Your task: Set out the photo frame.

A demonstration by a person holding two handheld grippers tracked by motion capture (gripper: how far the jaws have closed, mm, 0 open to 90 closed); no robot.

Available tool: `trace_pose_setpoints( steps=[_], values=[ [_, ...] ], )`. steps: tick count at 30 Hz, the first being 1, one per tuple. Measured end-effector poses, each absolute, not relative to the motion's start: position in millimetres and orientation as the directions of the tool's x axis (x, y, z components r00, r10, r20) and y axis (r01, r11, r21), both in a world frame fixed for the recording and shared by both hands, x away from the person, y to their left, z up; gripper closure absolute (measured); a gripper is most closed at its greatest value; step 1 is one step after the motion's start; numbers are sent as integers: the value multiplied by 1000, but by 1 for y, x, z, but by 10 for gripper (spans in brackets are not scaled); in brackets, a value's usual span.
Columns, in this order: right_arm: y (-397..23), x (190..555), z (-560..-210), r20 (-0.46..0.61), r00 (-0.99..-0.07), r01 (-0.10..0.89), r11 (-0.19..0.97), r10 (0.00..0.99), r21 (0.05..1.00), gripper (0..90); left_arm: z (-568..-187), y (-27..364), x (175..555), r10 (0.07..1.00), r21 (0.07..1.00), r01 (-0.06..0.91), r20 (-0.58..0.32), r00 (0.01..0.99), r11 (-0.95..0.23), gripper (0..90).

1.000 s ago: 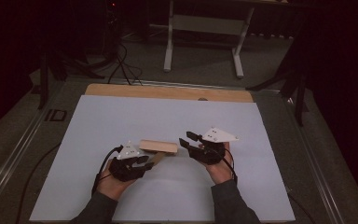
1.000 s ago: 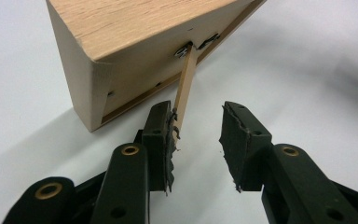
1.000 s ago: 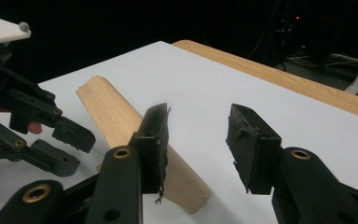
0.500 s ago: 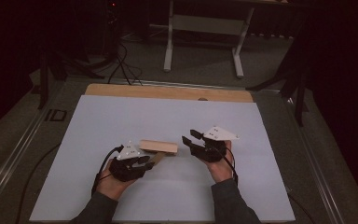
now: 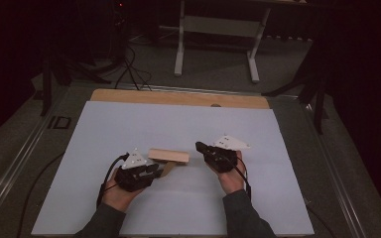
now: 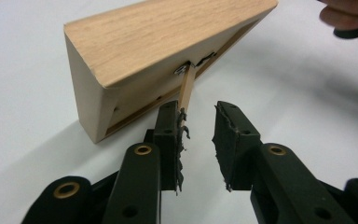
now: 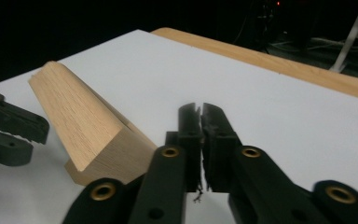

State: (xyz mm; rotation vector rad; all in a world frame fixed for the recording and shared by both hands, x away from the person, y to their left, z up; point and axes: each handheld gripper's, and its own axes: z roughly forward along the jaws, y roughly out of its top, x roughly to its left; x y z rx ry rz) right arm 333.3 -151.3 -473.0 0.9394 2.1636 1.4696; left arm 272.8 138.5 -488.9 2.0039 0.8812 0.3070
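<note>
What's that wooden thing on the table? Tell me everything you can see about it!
The wooden block is pale, light-grained wood with a rounded top edge and a recessed underside, like a frame's back. It sits tilted on the white table, propped by a thin wooden strut hinged with a small metal fitting. The strut's foot reaches the left gripper, whose jaws stand apart.

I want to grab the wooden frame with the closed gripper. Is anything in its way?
No. The right gripper sits just beside the wooden frame, fingers shut on nothing, with bare white tabletop between them. It must open first.
</note>
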Motion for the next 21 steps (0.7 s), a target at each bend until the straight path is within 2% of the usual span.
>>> trace_pose_setpoints(
  steps=[21],
  values=[
    [-138, 342, -488, 167, -731, 387, 200, 661, 900, 895, -488, 135, 280, 723, 829, 455, -94, 684, -323, 894]
  ],
)
